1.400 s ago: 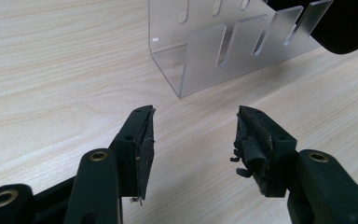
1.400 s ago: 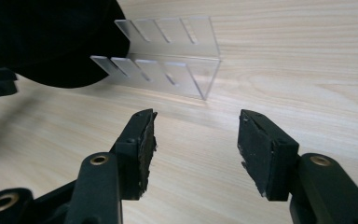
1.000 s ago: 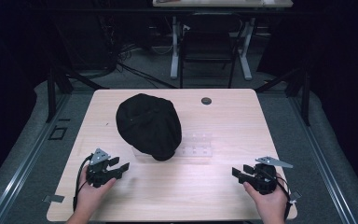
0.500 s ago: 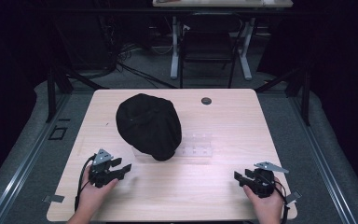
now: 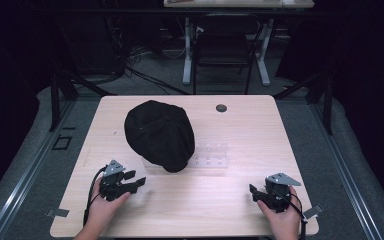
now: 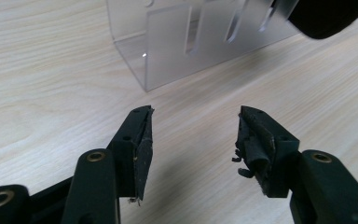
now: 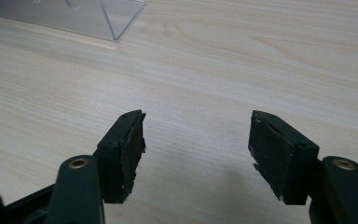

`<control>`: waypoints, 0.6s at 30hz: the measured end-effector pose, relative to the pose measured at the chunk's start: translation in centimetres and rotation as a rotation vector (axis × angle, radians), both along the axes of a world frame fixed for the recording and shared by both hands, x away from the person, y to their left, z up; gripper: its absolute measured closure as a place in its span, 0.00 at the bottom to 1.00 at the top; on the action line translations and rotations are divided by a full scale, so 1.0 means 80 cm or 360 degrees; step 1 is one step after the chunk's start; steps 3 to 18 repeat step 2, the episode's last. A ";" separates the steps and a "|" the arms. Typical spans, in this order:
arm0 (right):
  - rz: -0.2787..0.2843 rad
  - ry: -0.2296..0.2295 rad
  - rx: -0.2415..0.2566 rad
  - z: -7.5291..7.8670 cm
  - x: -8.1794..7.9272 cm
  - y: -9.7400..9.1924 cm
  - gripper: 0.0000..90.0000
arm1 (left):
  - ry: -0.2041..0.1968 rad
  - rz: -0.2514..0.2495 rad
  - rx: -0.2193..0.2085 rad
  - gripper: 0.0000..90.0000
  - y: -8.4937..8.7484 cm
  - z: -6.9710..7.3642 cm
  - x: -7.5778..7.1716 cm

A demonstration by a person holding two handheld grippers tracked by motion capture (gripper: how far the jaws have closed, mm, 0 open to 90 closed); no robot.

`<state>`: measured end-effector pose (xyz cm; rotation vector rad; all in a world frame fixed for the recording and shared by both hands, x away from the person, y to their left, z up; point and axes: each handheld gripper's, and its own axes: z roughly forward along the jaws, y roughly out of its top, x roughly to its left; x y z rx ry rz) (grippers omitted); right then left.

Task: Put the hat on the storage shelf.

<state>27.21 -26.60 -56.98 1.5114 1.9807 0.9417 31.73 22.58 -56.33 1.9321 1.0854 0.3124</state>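
A black cap sits over the left end of a clear plastic stand in the middle of the wooden table. My left gripper rests low at the near left, pointing right toward the stand, open and empty. Along its jaws I see the stand's clear wall and the cap's edge. My right gripper is at the near right, pointing left. Its jaws have just been opening and stand wide over bare wood with nothing between them. The stand's corner lies ahead.
A small round black grommet is set in the table's far side. A chair and white desk legs stand beyond the far edge. Bare wood lies between the two grippers along the near edge.
My right gripper has sunk a little toward the near edge of the table. The left gripper, cap and stand have not moved.
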 end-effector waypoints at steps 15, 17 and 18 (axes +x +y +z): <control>-0.0007 0.0014 0.0008 -0.001 0.000 -0.001 0.39 | 0.0003 -0.0005 -0.0024 0.48 0.001 0.002 0.000; -0.0007 0.0014 0.0008 -0.001 0.000 -0.001 0.39 | 0.0003 -0.0005 -0.0024 0.48 0.001 0.002 0.000; -0.0007 0.0014 0.0008 -0.001 0.000 -0.001 0.39 | 0.0003 -0.0005 -0.0024 0.48 0.001 0.002 0.000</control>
